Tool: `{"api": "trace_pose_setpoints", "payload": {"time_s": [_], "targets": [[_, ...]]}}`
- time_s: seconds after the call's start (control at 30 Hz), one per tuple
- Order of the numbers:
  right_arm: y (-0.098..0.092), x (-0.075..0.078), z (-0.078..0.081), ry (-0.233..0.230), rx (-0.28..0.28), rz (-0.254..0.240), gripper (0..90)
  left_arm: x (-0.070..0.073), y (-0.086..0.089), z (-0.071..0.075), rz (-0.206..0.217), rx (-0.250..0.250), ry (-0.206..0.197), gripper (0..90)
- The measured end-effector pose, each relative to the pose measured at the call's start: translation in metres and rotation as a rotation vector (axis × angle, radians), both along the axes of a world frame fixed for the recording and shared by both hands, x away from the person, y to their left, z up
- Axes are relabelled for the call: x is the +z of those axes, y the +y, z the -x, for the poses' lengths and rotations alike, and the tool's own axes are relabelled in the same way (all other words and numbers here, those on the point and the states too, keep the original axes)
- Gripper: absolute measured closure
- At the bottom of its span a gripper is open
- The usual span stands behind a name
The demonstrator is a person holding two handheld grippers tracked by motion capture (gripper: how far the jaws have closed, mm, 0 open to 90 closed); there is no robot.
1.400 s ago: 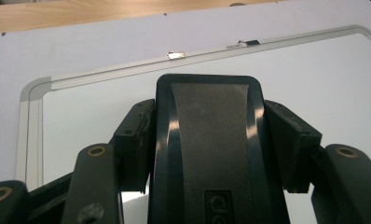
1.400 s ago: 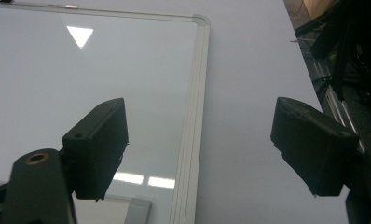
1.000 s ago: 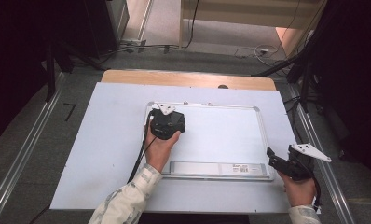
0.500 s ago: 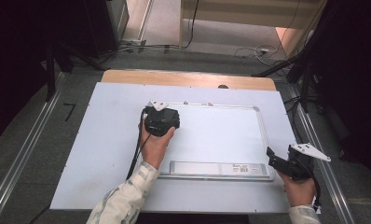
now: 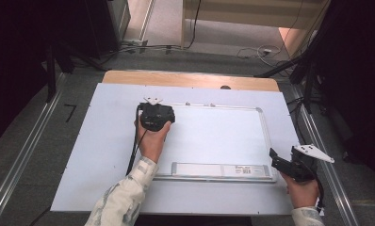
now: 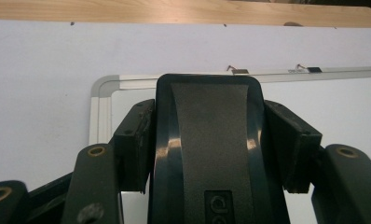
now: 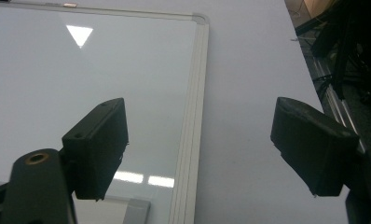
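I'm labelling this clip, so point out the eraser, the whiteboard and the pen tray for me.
eraser (image 6: 207,140): left gripper view, its dark top face between the tongs.
whiteboard (image 5: 223,136): high view, bare white writing surface.
pen tray (image 5: 204,169): high view, left part of the grey strip along the near edge.

Left gripper fingers clamped; right gripper fingers spread wide.

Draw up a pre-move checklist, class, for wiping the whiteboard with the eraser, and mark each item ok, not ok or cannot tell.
1. Left gripper shut on eraser: ok.
2. Eraser over whiteboard, near its top-left corner: ok.
3. Eraser face flat on the board: cannot tell.
4. Right gripper open, holding nothing: ok.
5. Right gripper off the wiping area, at the board's lower right corner: ok.
6. Marks left to wipe: cannot tell.
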State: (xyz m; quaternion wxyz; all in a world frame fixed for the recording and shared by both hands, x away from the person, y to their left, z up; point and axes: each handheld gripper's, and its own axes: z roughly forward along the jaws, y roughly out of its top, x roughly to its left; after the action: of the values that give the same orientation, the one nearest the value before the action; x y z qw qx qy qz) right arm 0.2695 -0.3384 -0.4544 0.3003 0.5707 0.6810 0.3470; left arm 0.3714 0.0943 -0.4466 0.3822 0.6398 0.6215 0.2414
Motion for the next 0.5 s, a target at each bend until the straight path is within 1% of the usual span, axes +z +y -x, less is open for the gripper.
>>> {"api": "trace_pose_setpoints", "payload": {"time_s": [0.27,0.5], "targets": [[0.000,0.000,0.000,0.000,-0.001,-0.002,17.5,0.000,0.004,-0.009,-0.006,0.028,0.004,40.6],[-0.001,0.000,-0.001,-0.001,-0.002,-0.002,17.5,0.000,0.006,-0.018,-0.021,0.048,0.011,40.5]]}}
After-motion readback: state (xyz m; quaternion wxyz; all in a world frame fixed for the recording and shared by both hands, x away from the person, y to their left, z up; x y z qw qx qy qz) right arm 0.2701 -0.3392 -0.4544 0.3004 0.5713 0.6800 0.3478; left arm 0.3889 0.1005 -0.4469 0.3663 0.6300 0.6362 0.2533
